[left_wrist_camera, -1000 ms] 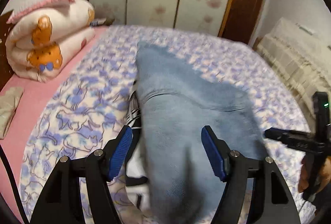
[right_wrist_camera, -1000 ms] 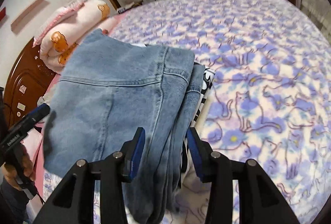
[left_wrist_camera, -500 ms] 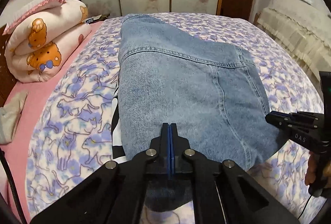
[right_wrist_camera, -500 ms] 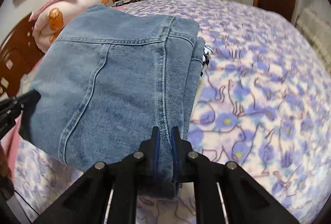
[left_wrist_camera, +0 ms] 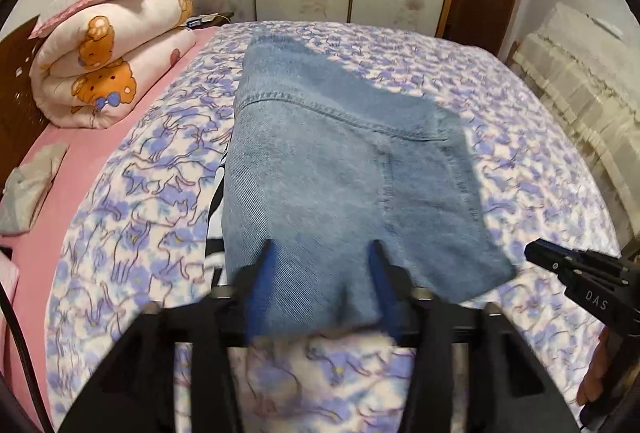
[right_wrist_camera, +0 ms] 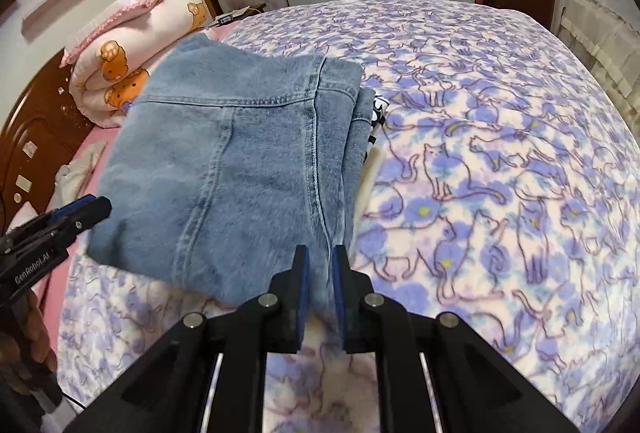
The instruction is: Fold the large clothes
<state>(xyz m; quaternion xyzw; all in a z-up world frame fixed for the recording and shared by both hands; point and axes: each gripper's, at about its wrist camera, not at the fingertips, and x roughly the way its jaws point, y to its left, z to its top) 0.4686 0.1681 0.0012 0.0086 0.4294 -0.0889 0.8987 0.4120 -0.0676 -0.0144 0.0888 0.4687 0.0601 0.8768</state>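
left wrist: left gripper point(left_wrist_camera: 322, 281) jaws have just been opening, blurred, seemingly clear of folded denim jeans point(left_wrist_camera: 340, 169) lying between them on fleecy cat-print blanket point(left_wrist_camera: 520, 137) | right wrist: right gripper point(right_wrist_camera: 319, 275) pinched on jeans' point(right_wrist_camera: 240, 169) stitched near edge; fold looks nearly finished, release left

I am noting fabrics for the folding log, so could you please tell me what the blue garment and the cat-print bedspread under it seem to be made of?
Blue garment: apparently denim, washed light blue and matte; diagonal twill weave and raised double-stitched seams show.
Cat-print bedspread: probably fleece or plush, matte; its surface looks fuzzy and the printed outlines are soft, though blur leaves this open.
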